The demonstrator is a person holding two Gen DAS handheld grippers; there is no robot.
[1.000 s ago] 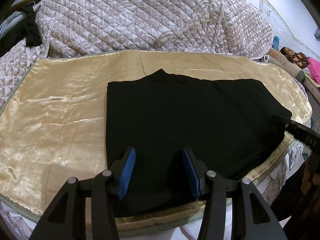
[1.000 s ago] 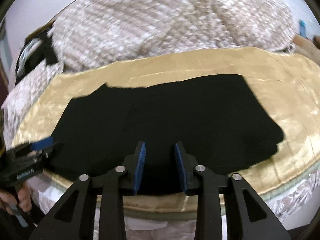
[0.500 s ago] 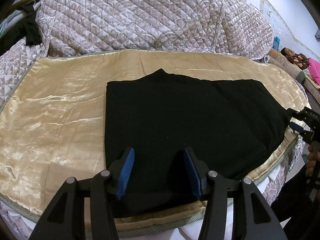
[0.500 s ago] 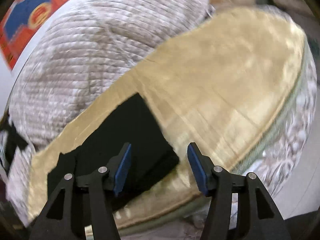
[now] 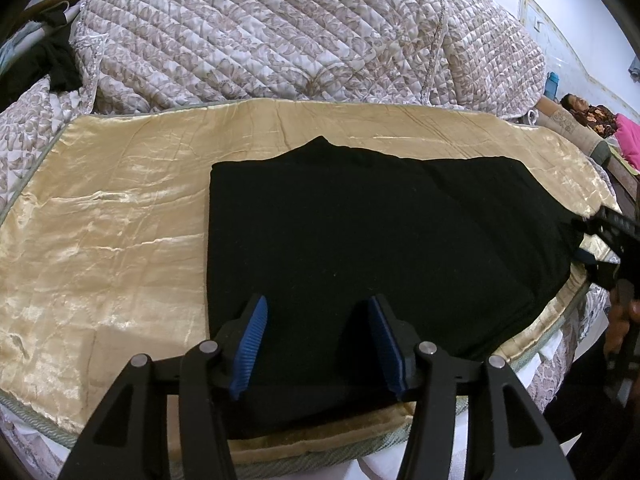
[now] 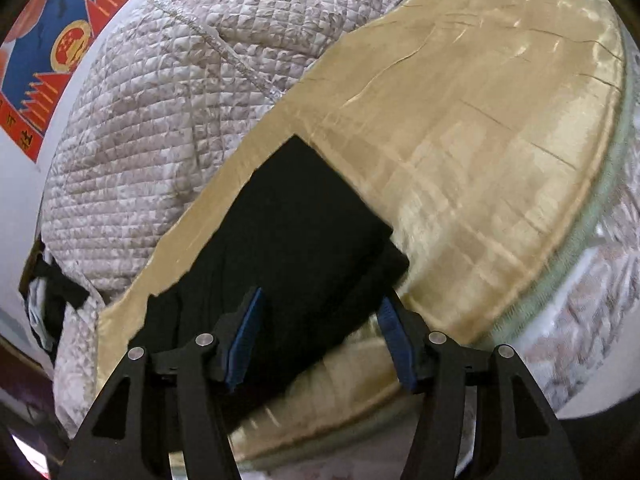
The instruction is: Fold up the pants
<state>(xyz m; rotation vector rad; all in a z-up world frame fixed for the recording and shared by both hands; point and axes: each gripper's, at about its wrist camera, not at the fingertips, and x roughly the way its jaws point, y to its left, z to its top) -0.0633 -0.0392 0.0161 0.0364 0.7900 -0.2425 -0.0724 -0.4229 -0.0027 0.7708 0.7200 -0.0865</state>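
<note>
Folded black pants (image 5: 380, 232) lie flat on a gold satin cover (image 5: 112, 240) on the bed. My left gripper (image 5: 316, 340) hovers open over the pants' near edge, with black cloth showing between its blue pads but not pinched. At the pants' right end, my right gripper (image 5: 588, 242) is rolled onto its side, one finger above the cloth edge and one below. In the right wrist view the pants (image 6: 304, 232) run away to the left, and their near corner lies between the wide-apart fingers of the right gripper (image 6: 320, 340), which is open.
A quilted patterned blanket (image 5: 260, 40) is heaped behind the gold cover (image 6: 480, 140). Dark clothes (image 5: 52, 64) lie at the far left. A person (image 5: 580, 108) lies at the far right. A hand (image 5: 620, 320) holds the right gripper. A red and blue poster (image 6: 48, 60) hangs on the wall.
The right gripper swung from the pants' middle to their right end, rolled onto its side, and its jaws widened. The left gripper and the pants stayed put.
</note>
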